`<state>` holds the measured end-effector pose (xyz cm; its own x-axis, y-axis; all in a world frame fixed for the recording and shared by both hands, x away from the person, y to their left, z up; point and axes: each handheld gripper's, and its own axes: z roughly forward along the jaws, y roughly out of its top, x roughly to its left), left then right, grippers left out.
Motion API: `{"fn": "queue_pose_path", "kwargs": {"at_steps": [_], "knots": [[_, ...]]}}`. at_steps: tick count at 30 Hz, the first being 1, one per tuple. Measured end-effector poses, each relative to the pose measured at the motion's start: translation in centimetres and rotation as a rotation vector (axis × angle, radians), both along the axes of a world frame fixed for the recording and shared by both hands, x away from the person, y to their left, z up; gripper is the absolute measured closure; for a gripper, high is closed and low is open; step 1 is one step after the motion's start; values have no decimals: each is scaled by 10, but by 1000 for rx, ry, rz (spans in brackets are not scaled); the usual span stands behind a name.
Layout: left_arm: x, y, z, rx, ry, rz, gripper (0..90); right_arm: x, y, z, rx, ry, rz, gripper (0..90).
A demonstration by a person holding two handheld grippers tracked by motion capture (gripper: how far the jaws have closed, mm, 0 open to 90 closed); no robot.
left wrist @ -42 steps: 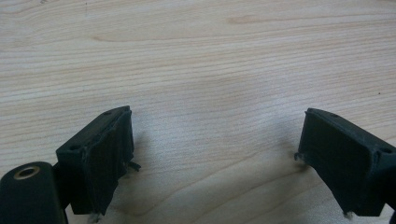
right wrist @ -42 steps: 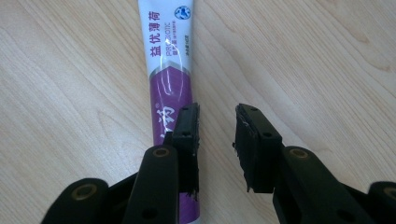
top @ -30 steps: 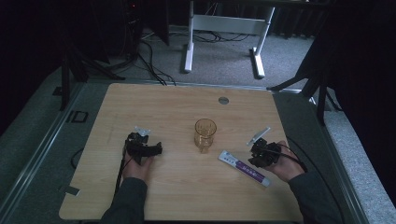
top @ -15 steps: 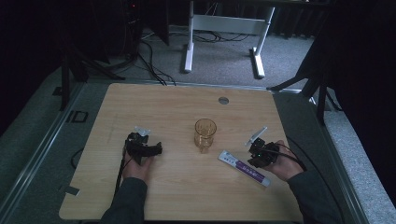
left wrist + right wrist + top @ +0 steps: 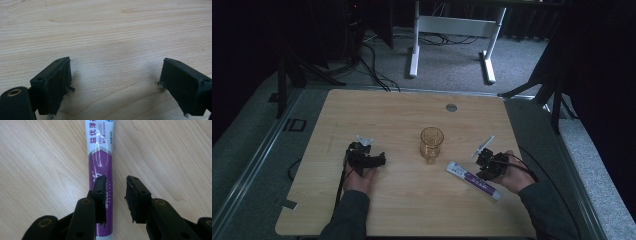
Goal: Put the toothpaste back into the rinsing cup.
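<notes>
A white and purple toothpaste tube (image 5: pixel 468 178) lies flat on the wooden table (image 5: pixel 412 210), right of centre. My right gripper (image 5: pixel 485 169) hovers just over its near half. In the right gripper view the tube (image 5: pixel 100 152) runs under the left finger (image 5: pixel 100 192). The right gripper (image 5: pixel 116 185) has just been opening its jaws a little, with bare wood and the tube's edge in the narrow gap and nothing pressed. An amber drinking glass (image 5: pixel 431 144) stands upright mid-table. My left gripper (image 5: pixel 377 161) rests at the left, and in its own view the left gripper (image 5: pixel 115 75) is wide open over bare wood.
A round grey grommet (image 5: pixel 451 107) sits near the table's far edge. Beyond the table stand white desk legs (image 5: pixel 414 50), with cables on the floor. A cable trails back from each gripper along the forearms.
</notes>
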<state>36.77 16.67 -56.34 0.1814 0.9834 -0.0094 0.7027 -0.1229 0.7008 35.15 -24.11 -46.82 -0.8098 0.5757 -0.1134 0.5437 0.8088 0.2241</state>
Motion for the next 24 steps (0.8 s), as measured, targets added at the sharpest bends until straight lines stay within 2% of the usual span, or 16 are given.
{"fn": "queue_pose_path", "kwargs": {"at_steps": [24], "knots": [[0, 0, 0, 0, 0, 0, 105, 4, 8, -6, -42, 49, 9, 665]]}}
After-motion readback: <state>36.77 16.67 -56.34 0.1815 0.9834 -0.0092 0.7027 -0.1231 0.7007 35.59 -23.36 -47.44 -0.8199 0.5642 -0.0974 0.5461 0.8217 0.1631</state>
